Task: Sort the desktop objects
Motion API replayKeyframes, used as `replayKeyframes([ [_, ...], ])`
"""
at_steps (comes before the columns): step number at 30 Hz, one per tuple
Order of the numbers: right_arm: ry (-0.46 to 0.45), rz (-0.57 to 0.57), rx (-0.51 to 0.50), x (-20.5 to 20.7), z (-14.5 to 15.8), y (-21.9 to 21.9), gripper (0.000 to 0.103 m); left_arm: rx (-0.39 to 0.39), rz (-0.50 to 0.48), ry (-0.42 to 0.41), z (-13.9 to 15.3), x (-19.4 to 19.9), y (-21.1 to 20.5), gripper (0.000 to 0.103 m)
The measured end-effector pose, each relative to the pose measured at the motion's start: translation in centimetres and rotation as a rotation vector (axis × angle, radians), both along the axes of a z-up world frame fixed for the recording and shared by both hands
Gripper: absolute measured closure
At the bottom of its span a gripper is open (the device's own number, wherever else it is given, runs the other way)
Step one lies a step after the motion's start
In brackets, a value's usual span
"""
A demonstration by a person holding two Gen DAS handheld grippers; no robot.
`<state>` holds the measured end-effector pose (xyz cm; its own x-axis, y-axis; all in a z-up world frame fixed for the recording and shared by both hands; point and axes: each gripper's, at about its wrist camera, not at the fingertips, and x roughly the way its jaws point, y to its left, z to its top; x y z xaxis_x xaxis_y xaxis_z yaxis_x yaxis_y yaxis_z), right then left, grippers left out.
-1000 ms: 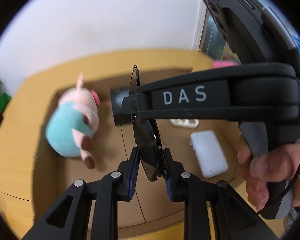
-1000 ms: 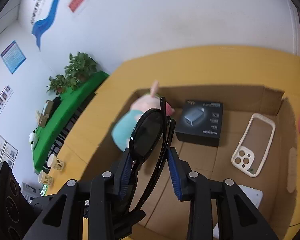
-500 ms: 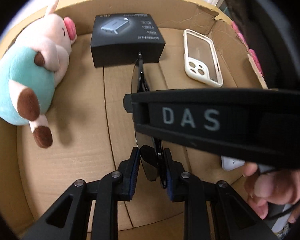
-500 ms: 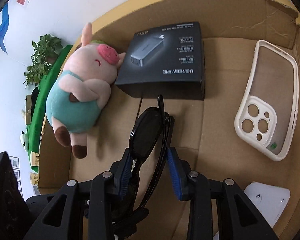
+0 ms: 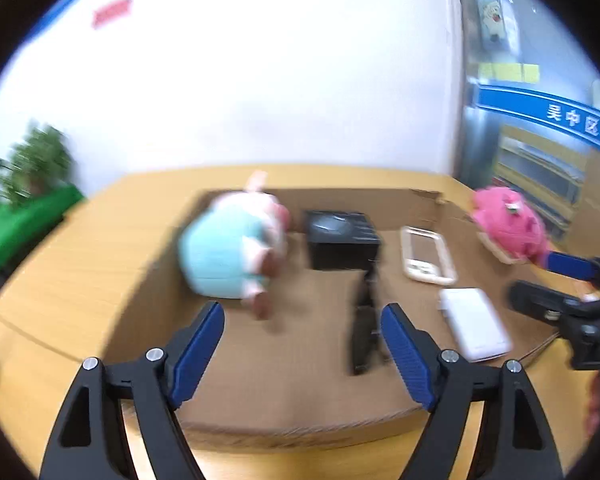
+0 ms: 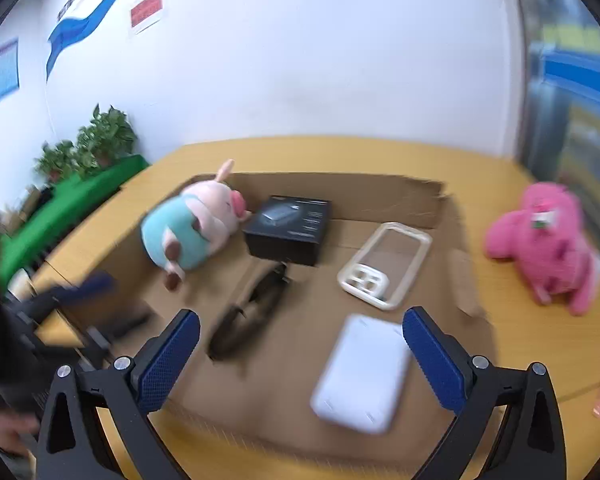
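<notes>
Both grippers, left [image 5: 302, 356] and right [image 6: 300, 360], are opening with nothing between the fingers; the pink plush toy [image 6: 548, 240] on the counter lies nearest the right.

The black sunglasses [image 6: 252, 312] are lying folded on the floor of the cardboard box [image 6: 380, 196], just before the black carton [image 6: 288, 230].

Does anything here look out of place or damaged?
Yes. The pink plush toy sits on the desk outside the cardboard box, while the other items lie inside it. The box's back wall is also torn and ragged at its right corner.
</notes>
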<state>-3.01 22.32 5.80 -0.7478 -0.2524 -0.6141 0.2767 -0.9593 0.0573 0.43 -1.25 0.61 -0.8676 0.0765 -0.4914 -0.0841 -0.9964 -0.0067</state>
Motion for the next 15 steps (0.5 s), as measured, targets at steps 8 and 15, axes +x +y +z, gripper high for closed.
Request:
replayKeyframes([
  [8,0.021,-0.123,-0.004,2.5,-4.8,0.9,0.000,-0.051,0.050,0.083,-3.8,0.0,0.9,0.022],
  [15,0.202,-0.145,-0.015,4.6,-6.0,0.7,0.000,-0.039,0.067,0.059,-1.0,1.4,1.3,0.019],
])
